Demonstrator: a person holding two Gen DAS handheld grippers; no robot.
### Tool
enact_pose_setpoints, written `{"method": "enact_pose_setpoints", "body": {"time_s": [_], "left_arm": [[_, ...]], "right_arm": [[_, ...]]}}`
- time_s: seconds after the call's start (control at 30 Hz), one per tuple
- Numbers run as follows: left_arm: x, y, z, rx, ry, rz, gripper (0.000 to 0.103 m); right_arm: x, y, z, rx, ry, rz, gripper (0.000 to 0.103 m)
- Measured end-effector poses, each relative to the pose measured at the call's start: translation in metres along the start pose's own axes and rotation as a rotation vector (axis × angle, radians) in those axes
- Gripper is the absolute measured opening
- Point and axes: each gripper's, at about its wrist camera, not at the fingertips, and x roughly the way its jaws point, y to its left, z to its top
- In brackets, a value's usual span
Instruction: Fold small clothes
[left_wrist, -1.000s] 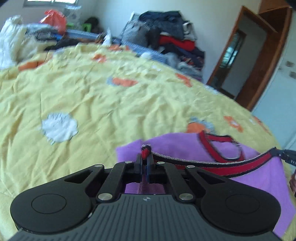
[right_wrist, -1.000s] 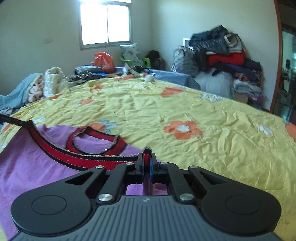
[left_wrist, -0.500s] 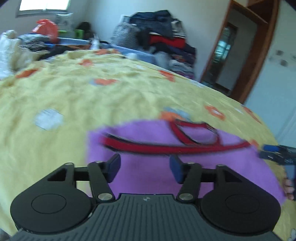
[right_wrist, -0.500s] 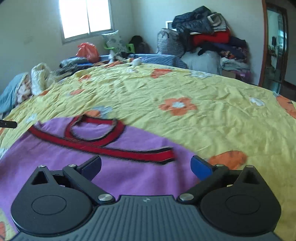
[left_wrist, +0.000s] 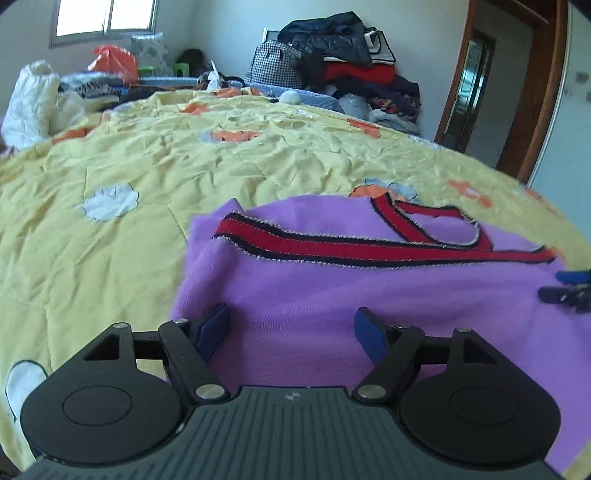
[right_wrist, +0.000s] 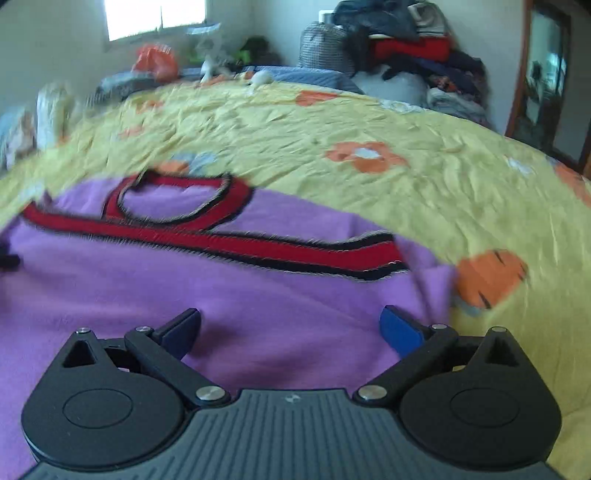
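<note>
Lying flat on yellow flowered quilt (left_wrist: 147, 177): purple knitted top with red and black trim (left_wrist: 332, 295). Above it, left gripper (left_wrist: 291, 328) just opening, right gripper (right_wrist: 291, 325) wide apart, both holding nothing.

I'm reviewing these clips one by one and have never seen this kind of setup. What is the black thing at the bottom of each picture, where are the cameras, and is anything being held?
There is no robot. A person carries a hand-held two-finger gripper in each hand, and each has a wide-angle camera looking forward along its fingers. The black shape at the bottom is that gripper's own body.

One picture comes from the left gripper, the other from the right gripper. Both look down over a purple sweater with red and black trim, spread on a yellow flowered bedspread. Piled clothes sit by the far wall.

Nothing is held. Both grippers' jaws have just been opening and stand apart above the sweater, with the blue pads clear of the cloth. The right gripper's tips also show at the left view's right edge.
</note>
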Motion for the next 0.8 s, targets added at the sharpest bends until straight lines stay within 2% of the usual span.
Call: {"method": "enact_pose_setpoints", "body": {"time_s": [0.07,0.13,0.23,0.4,0.5,0.63,0.7,0.8], "left_arm": [[-0.006,0.001,0.003,-0.040,0.020,-0.003,0.076],[-0.013,-0.001,0.003,-0.062,0.028,0.013,0.082],[-0.022,-0.003,0.002,-0.082,0.033,0.033,0.084],[-0.031,-0.005,-0.005,-0.094,0.036,0.083,0.088],[-0.031,-0.006,-0.010,-0.089,0.049,0.105,0.089],[-0.027,0.001,-0.018,-0.100,0.080,0.125,0.094],[-0.028,0.004,-0.022,-0.091,0.066,0.131,0.097],[-0.036,0.008,-0.024,-0.103,0.070,0.131,0.097]], "right_arm": [[-0.005,0.005,0.000,-0.015,0.005,-0.023,0.103],[-0.021,0.011,0.001,0.004,0.004,-0.055,0.103],[-0.047,0.030,-0.007,0.009,-0.054,-0.030,0.103],[-0.058,0.058,-0.034,-0.027,-0.029,-0.032,0.103],[-0.056,0.059,-0.050,-0.038,-0.011,-0.050,0.103],[-0.062,0.041,-0.057,-0.013,-0.028,-0.046,0.103],[-0.063,0.037,-0.057,-0.019,-0.032,-0.039,0.103],[-0.070,0.046,-0.055,-0.039,-0.024,-0.087,0.103]]}}
